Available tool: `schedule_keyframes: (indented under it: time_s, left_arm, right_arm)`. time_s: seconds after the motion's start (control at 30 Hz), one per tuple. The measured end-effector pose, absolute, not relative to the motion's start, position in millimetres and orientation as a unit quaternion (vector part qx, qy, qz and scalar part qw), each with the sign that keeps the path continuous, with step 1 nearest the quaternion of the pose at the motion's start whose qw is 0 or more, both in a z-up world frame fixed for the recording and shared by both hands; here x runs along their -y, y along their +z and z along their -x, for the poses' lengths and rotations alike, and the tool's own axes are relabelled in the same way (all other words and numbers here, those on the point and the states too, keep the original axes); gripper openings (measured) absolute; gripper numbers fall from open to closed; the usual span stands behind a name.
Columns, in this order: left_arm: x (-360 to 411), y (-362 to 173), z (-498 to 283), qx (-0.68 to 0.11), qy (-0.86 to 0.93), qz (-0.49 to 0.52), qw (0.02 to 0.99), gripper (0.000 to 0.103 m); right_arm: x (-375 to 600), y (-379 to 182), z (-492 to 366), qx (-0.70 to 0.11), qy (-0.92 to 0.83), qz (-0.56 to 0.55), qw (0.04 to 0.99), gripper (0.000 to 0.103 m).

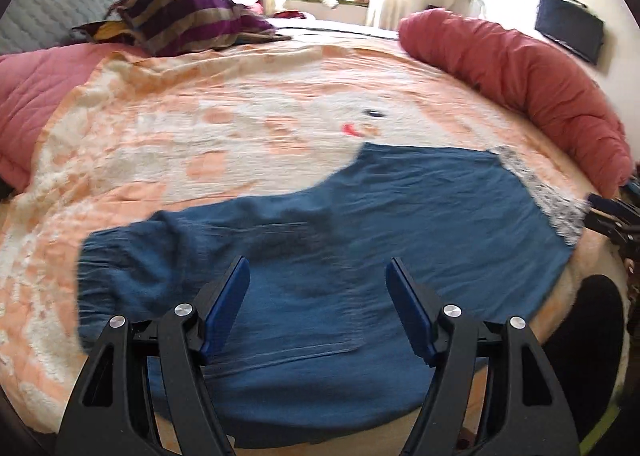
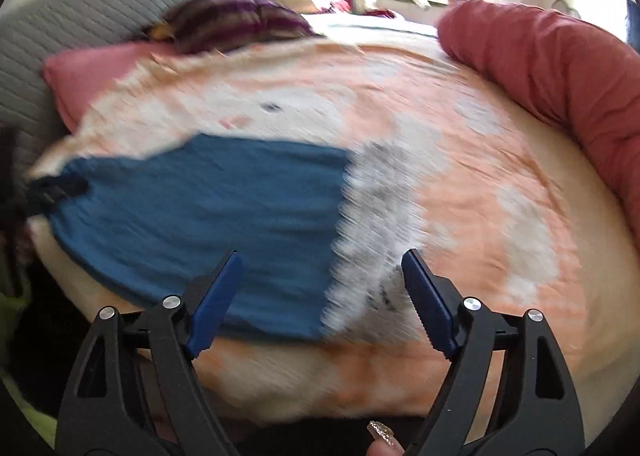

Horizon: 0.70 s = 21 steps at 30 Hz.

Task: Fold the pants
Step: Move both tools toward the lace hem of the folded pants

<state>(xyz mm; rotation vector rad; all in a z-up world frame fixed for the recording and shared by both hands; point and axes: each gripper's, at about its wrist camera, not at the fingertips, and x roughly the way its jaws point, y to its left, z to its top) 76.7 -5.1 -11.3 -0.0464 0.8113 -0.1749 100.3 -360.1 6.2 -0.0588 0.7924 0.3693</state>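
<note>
Left wrist view looks down on blue pants [image 1: 320,216] spread flat on an orange and white blanket [image 1: 200,128], filling the lower middle of the frame. Their near edge is cut off behind the left gripper [image 1: 318,272], whose blue pads [image 1: 226,308] stand wide apart above the cloth with nothing between them. A grey patterned waistband [image 1: 556,200] shows at the right end of the pants; the bunched leg cuffs lie at lower left. At the right edge, the right gripper [image 1: 616,216] pokes in, mostly cut off, so its jaws cannot be read here. A red bolster [image 1: 520,68] curves along the upper right, and a striped pillow [image 1: 188,16] sits at upper left. The window behind is blown out by glare.

Right wrist view is heavily smeared by motion. The pants [image 2: 200,208] fill the left half, the waistband [image 2: 380,224] only a grey-white blur at centre. The right gripper [image 2: 326,260] is wide open, holding nothing, its pads straddling the waistband's near corner from above; whether they touch it cannot be told. A fingertip [image 2: 382,442] with a glittery nail peeks in at the bottom edge. A dark shape at the pants' left end is too blurred to identify.
</note>
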Motion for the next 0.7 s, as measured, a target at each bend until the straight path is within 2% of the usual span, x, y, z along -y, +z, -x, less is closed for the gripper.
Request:
schedule_keyframes:
  time_s: [0.03,0.07,0.3,0.63,0.7]
  left_arm:
    - [10.2,-14.3,-76.4,-0.398,-0.094,0.021,0.912,0.081]
    - [17.3,-18.7,-76.5,-0.404,-0.101,0.015,0.909,0.085]
    - [52.2,-50.8,-73.7,-0.437,-0.107,-0.059,0.891,0.089]
    - [41.9,-51.5,-72.9,-0.438,-0.124,-0.041,0.89,0.089]
    - [40.7,-52.1,-73.7,-0.438,-0.125,-0.04,0.889,0.089]
  right_arm:
    - [351.9,5.6,-105.0,-0.386,0.195,0.027,0.901,0.076]
    - [342.0,3.6,-107.4,-0.388,0.209,0.029,0.897,0.076]
    - [298.0,-48.3,-128.1,-0.479,0.198,0.062,0.853,0.076]
    - [387.1,-30.8,-117.2,-0.469,0.108,-0.006,0.877,0.077]
    - [400.6,-31.3,-115.3,-0.475,0.066,0.009,0.878,0.077]
